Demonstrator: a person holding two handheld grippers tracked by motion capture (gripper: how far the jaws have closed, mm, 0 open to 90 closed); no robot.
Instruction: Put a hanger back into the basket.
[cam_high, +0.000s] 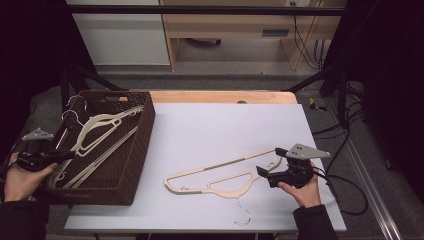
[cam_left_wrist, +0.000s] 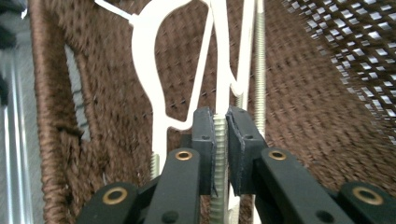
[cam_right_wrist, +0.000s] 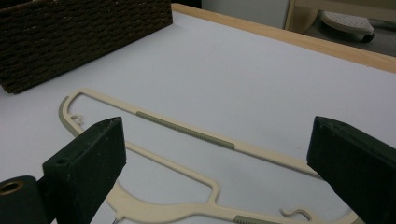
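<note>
Pale grey covers the counter (cam_high: 210, 135), with a wooden strip along its far edge and dim floor and furniture beyond.

Nearest, on the right, a hand holds the right gripper (cam_high: 262, 171) just above the counter. Its jaws stand wide apart and hold nothing. Between them in the right gripper view lies a cream hanger (cam_right_wrist: 187, 133); its near edge is cut off by the bottom of that view. The high view shows this cream hanger (cam_high: 220, 175) whole. It lies flat with its long axis running from near left to far right, and its metal hook (cam_high: 243, 214) points toward the near edge. Its far right end is hidden behind the right gripper.

At the near left, the left gripper (cam_high: 70, 155) reaches over the near left rim of a brown woven basket (cam_high: 142, 145), which stands on the counter's left side. The left gripper view shows what the high view cannot. There the left gripper (cam_left_wrist: 220, 128) is clamped on the ribbed bar of a white hanger (cam_left_wrist: 144, 65), and the bar runs straight away between the pads. The pile of white hangers (cam_high: 95, 137) lies slanted in the basket, long axes running near left to far right. How many there are is hard to make out. Their wire hooks (cam_high: 75, 107) stick out past the basket's far left corner.
</note>
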